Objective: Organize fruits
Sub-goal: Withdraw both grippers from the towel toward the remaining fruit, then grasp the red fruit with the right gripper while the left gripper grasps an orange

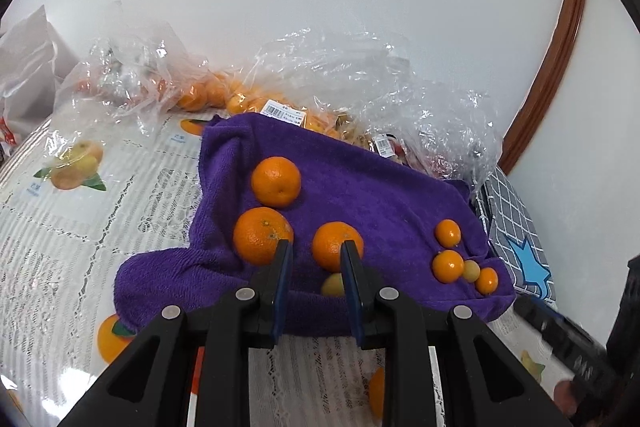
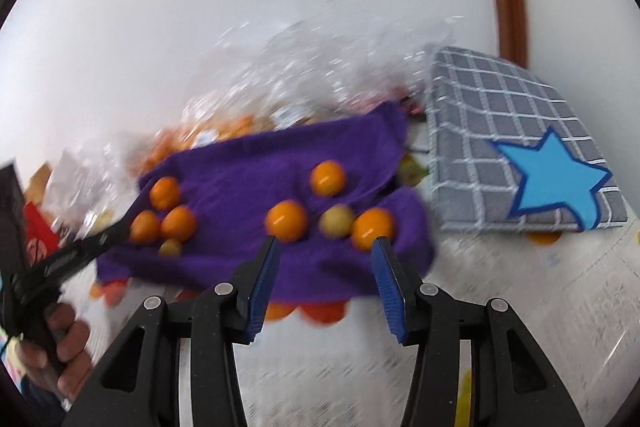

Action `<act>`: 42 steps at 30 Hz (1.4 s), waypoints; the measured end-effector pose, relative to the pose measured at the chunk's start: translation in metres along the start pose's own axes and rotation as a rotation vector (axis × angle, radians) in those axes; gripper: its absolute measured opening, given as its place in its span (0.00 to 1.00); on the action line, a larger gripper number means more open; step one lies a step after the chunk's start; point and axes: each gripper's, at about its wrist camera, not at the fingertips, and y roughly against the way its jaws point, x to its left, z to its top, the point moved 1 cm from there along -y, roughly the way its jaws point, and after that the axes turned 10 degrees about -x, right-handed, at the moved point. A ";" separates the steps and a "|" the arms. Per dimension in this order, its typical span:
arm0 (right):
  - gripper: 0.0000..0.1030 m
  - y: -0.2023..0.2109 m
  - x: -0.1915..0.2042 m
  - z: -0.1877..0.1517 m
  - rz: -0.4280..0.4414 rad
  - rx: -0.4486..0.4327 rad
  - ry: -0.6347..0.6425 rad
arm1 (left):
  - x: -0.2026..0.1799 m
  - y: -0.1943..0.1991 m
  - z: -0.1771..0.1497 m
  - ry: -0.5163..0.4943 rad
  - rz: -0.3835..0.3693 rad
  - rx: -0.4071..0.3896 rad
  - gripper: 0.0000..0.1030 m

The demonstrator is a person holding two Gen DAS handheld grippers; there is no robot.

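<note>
A purple towel (image 1: pixel 360 187) lies on the table with several oranges on it. Three large oranges (image 1: pixel 276 181) sit at its left, small ones (image 1: pixel 448 233) and a yellow-green fruit (image 1: pixel 471 270) at its right. My left gripper (image 1: pixel 314 249) is open and empty just in front of a large orange (image 1: pixel 330 243), with a small yellow-green fruit (image 1: pixel 334 285) between its fingers' line. My right gripper (image 2: pixel 324 247) is open and empty, hovering before the towel (image 2: pixel 260 155) near a small orange (image 2: pixel 286 221) and a yellow-green fruit (image 2: pixel 336 221). The right view is blurred.
Clear plastic bags (image 1: pixel 360 75) with more oranges lie behind the towel against the white wall. A grey checked box with a blue star (image 2: pixel 520 155) stands right of the towel. The tablecloth (image 1: pixel 60 227) has fruit prints. A white bag (image 1: pixel 28 59) is far left.
</note>
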 end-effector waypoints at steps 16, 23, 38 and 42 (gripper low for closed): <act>0.28 -0.023 0.074 -0.034 0.149 0.164 0.104 | 0.052 0.049 -0.002 0.054 0.064 -0.023 0.29; 0.25 -0.045 0.087 -0.030 0.192 0.214 0.083 | 0.050 0.041 -0.004 0.049 0.057 0.016 0.29; 0.23 -0.050 0.069 -0.028 0.182 0.238 0.053 | 0.057 0.036 -0.006 0.089 0.051 0.055 0.29; 0.23 -0.043 0.061 -0.031 0.133 0.238 0.140 | 0.057 0.034 -0.007 0.103 0.026 0.070 0.29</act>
